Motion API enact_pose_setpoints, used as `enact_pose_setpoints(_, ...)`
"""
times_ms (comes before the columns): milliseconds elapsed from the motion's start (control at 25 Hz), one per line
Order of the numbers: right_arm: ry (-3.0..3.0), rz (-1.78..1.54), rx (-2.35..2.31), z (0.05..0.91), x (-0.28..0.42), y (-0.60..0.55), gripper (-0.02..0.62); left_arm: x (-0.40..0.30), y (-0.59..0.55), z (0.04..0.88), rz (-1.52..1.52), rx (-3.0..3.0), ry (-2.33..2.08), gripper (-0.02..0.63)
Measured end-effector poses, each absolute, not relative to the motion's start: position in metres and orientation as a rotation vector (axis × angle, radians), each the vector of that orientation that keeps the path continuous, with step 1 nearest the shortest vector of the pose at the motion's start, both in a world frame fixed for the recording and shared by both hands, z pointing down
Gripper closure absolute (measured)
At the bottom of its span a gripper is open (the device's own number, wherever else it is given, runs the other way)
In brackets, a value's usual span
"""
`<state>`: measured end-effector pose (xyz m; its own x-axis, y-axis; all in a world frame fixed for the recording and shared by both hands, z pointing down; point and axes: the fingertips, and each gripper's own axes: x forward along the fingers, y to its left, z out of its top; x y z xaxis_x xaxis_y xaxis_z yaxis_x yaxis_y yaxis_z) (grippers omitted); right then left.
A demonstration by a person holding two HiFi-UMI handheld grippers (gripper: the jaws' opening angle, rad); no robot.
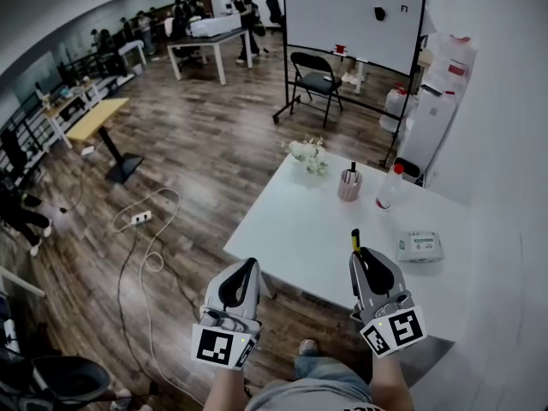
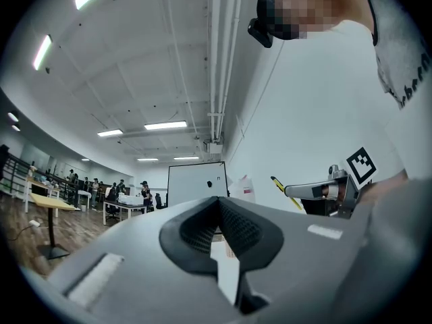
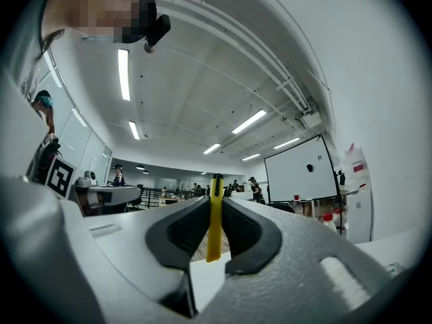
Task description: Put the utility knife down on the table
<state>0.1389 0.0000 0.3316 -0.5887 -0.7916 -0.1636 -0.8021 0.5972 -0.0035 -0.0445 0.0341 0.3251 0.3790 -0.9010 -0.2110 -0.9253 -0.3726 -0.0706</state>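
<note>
- The right gripper (image 1: 360,253) clamps its jaws on the yellow utility knife (image 3: 214,221), which is held upright in the air over the near edge of the white table (image 1: 300,221).
- The left gripper (image 1: 251,264) has its jaws pressed together with nothing between them, just left of the table's near corner.
- A pack of wet wipes (image 1: 419,246) lies on the table to the right of the knife.

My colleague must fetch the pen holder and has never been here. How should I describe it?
Find the white table in front of the rolling whiteboard. Along its far edge, between a bunch of white flowers and a clear bottle with a red cap, stands a small cup with a dark pen sticking out. It is the only pink thing on the table.
</note>
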Motion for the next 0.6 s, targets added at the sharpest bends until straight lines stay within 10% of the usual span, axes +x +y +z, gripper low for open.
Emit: enact_pose_setpoints(600, 2.708, 0.096, -1.227, 0.328, 0.145, -0.064, 0.541, -0.028, -0.025, 0.314, 0.197, -2.386, 1.688, 0.592)
